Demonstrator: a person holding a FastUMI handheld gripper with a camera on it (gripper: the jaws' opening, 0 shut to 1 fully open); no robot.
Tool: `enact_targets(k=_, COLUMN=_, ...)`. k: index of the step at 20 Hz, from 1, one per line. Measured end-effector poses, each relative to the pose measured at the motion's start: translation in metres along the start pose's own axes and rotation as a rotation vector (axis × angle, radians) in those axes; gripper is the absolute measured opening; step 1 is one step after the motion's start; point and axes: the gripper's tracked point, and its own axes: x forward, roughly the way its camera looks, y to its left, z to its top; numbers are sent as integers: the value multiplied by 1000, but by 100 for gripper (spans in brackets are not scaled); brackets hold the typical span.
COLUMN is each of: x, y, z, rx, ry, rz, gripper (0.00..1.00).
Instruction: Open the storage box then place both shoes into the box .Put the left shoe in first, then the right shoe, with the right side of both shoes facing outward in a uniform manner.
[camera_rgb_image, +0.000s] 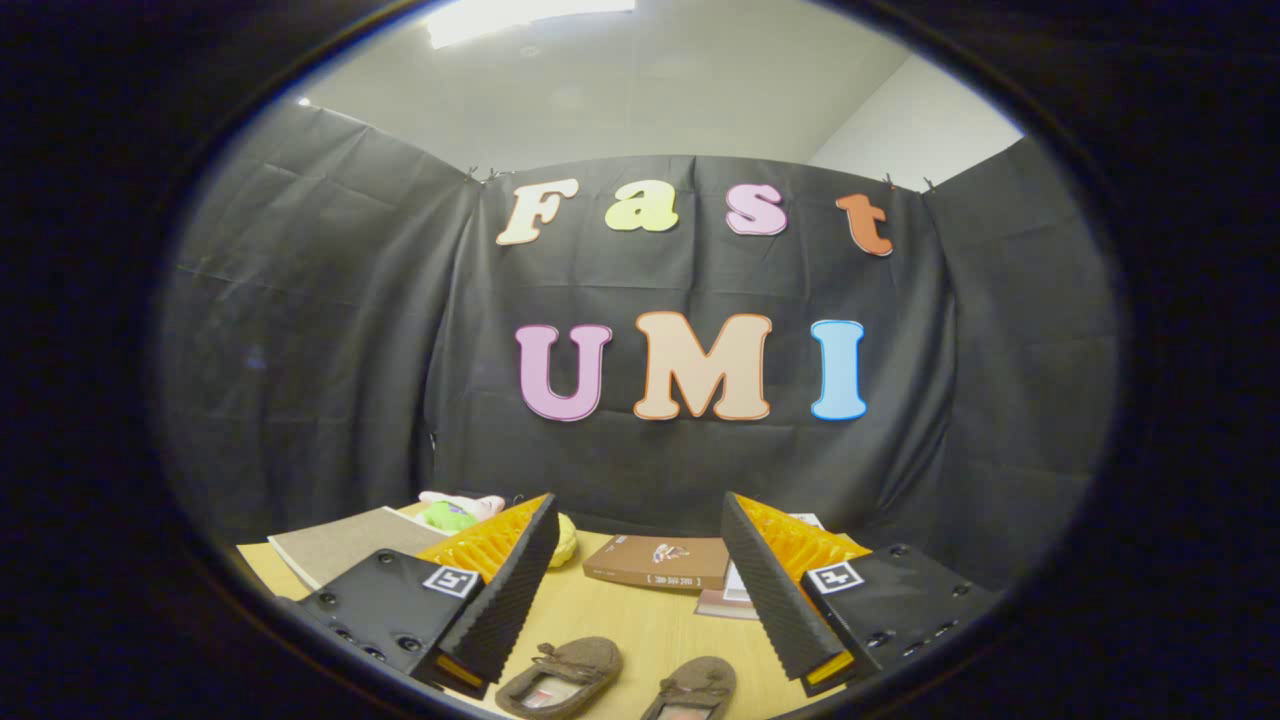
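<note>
Wood table (640, 620): 2 shoes (560, 678) btwn spread hand-held gripper (640, 530) fingers.

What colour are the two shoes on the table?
Both shoes are brown, seen in the gripper view between the open gripper fingers.

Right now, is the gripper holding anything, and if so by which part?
Nothing is held. The gripper is open, its fingers spread wide with only air between them; the two brown shoes lie untouched on the table below them.
</note>
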Motion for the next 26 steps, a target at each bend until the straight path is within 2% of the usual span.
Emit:
enact_targets(k=7, x=6, y=22, z=-16, rx=97, ry=30, rz=85, gripper=100)
enact_targets(k=11, x=11, y=48, z=-30, rx=192, ry=54, rz=182, gripper=100)
enact_targets(k=13, x=13, y=58, z=-41, rx=248, ry=84, rz=218, gripper=100)
enact_targets(k=20, x=23, y=85, z=-85, rx=322, ry=200, rz=298, gripper=100)
enact_targets(k=26, x=18, y=134, z=-128, rx=454, ry=342, rz=443, gripper=100)
